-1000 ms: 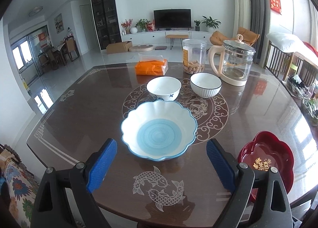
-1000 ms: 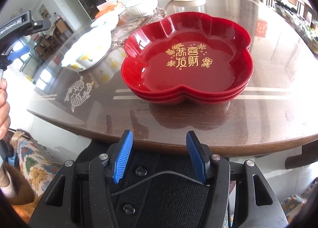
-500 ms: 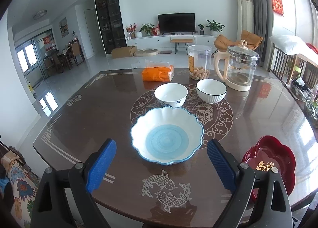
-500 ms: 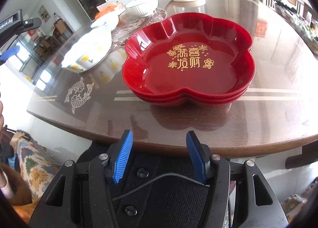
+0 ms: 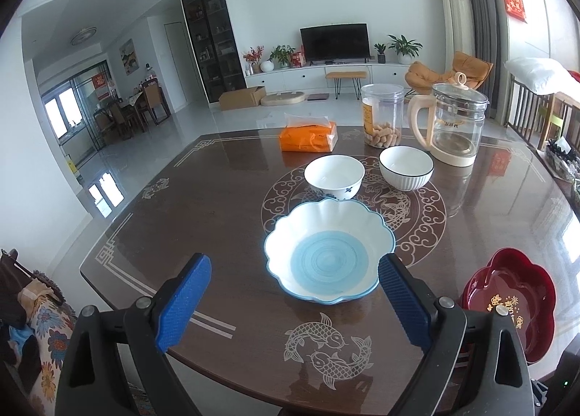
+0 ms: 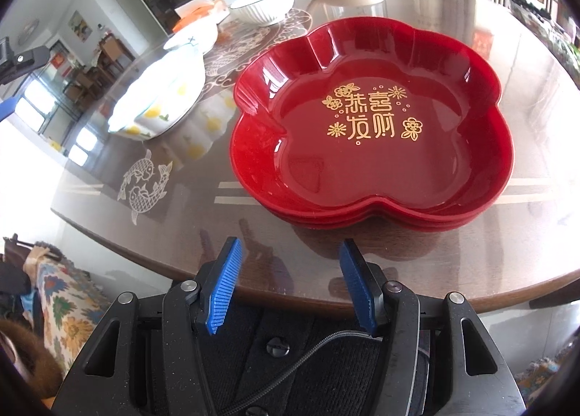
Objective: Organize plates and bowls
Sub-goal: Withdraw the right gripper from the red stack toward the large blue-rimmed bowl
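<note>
While the red flower-shaped plates [image 6: 369, 126] already sat stacked near the table [image 5: 203, 205] edge, the scalloped blue bowl [image 5: 328, 252] and two small white bowls [image 5: 334, 176] stood separate. Both the left gripper [image 5: 293, 301] and right gripper [image 6: 290, 278] gaped wide, holding nothing, so stacking the bowls likely remained.

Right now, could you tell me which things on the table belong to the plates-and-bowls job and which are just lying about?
Job: scalloped blue bowl; blue-flowered bowl; ribbed bowl; red plates.

Lying about: tissue pack; snack jar; glass kettle.
</note>
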Action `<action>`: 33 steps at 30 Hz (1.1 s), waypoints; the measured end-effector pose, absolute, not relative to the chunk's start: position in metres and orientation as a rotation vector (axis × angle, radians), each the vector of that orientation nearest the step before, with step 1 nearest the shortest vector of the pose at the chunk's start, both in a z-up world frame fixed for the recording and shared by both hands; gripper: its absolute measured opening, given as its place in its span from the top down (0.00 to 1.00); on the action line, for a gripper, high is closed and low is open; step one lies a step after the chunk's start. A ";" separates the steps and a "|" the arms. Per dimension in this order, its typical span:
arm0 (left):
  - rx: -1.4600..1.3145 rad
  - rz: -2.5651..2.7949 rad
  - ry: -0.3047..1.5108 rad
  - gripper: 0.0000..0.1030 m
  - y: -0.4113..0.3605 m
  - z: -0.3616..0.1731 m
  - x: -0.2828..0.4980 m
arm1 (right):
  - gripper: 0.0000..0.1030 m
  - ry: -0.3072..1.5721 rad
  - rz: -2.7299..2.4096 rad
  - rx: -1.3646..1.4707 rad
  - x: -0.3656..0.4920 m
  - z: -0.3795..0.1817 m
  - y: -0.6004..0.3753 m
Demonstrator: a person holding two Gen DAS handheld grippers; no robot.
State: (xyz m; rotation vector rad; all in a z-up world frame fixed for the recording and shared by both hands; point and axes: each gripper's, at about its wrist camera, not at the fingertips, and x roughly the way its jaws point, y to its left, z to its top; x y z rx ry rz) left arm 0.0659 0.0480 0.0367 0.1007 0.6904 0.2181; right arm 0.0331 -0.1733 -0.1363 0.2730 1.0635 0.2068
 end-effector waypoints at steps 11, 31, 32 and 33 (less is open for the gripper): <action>0.080 0.294 0.649 0.05 0.077 0.064 0.052 | 0.40 1.059 0.168 0.453 0.048 -0.138 -0.195; 0.049 0.301 0.700 0.05 0.096 0.055 0.053 | 0.40 0.971 0.012 0.616 0.069 -0.138 -0.231; 0.031 0.296 0.715 0.05 0.102 0.052 0.053 | 0.40 0.952 -0.034 0.638 0.071 -0.138 -0.241; 0.010 0.290 0.731 0.05 0.108 0.047 0.054 | 0.40 0.948 -0.077 0.660 0.071 -0.138 -0.250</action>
